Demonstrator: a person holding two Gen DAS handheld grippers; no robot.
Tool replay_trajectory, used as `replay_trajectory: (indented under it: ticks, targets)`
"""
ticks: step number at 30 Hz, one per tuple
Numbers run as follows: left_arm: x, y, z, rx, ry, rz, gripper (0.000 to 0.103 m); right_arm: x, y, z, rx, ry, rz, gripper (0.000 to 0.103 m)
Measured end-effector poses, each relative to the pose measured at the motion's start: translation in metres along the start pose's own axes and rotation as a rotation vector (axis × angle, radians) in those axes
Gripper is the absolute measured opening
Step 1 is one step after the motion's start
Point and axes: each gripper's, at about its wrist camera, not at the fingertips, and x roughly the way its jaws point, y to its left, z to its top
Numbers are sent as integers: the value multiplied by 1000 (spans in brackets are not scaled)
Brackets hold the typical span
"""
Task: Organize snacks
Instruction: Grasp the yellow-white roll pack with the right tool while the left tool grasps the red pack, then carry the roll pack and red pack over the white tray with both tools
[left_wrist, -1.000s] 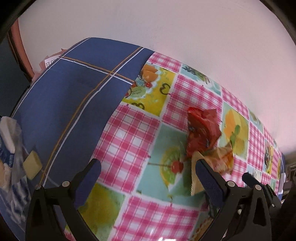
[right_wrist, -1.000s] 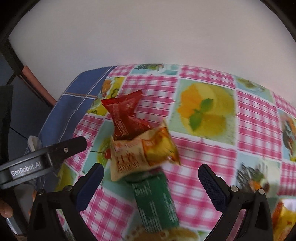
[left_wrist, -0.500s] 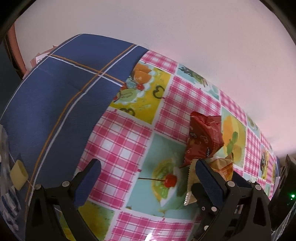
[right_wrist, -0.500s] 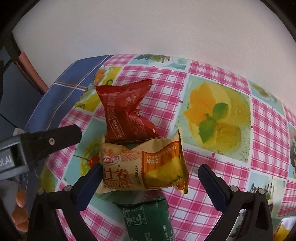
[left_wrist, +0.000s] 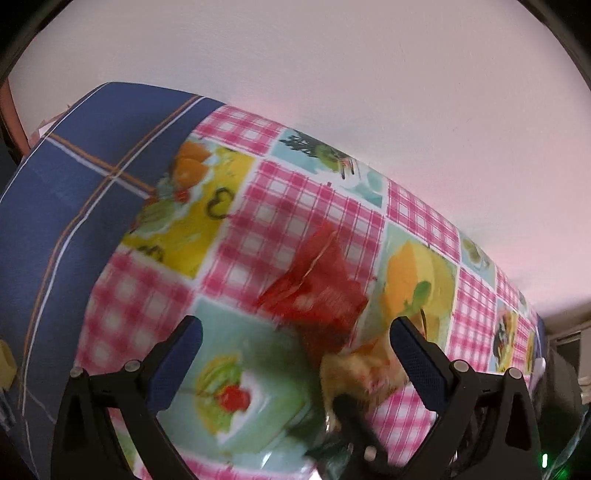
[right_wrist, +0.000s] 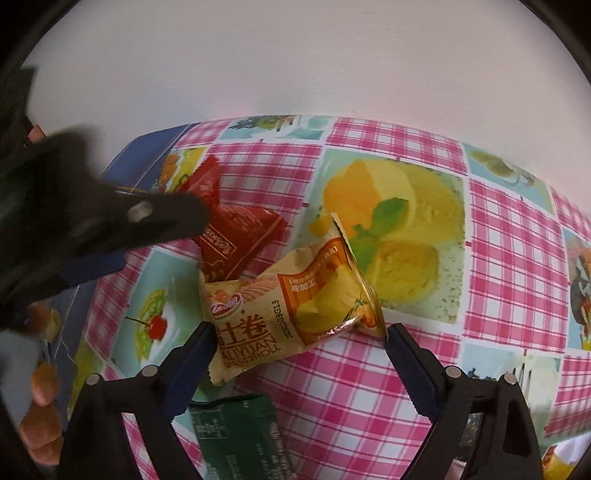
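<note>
A: Since the right gripper (right_wrist: 299, 341) is the one straddling it, where does the yellow snack packet (right_wrist: 291, 302) lie from those fingers?

B: Right between them and a little ahead of the tips. The jaws are closing, but the pads do not press on it yet; the left pad is just beside the packet's lower-left corner, the right pad just beside its crimped end.

A: And its long axis?

B: It runs across the gap, from pad to pad, tilted so the right end sits farther from the gripper than the left. I judge the closing jaws would meet its two short ends rather than its flat sides.

A: What about the left gripper (left_wrist: 295, 345)?

B: Jaws wide apart, nothing between the pads. The red snack packet (left_wrist: 317, 291) lies just ahead of it, toward its right finger. That view is blurred.

A: Which way does the red one point?

B: Lengthways away from the right gripper, its far crimp leaning left, its near end tucked under the yellow one. A green packet (right_wrist: 236, 435) lies nearer still, below the right gripper's fingers, on the checked tablecloth (right_wrist: 369, 406).
</note>
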Motion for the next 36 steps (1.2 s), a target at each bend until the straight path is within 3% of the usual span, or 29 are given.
replay_trajectory:
  ticks: [1,4,5,10,18,24,30,36]
  targets:
    - [2,-2,2,-4,0,-3,97,0,-1,1,-3,0,3,94]
    - [14,-4,7,-32,17,-35,75,-1,-2,2,-16,-1,9,94]
    - [17,-3,8,-38,21,-39,60,-1,-3,3,-21,-2,10,94]
    - [13,8,2,-52,-5,-62,59,1,-1,9,-40,1,15,94]
    - [-1,40,-15,-129,-17,-90,58,3,8,10,-66,-6,26,74]
    - [-26,57,-31,-162,-52,-105,58,-9,4,4,-48,-12,22,68]
    - [-59,50,-58,-196,-64,-135,58,-54,-11,-15,21,-54,38,68]
    - [-101,9,-96,-174,-67,-143,58,-122,-31,-60,138,-98,7,68]
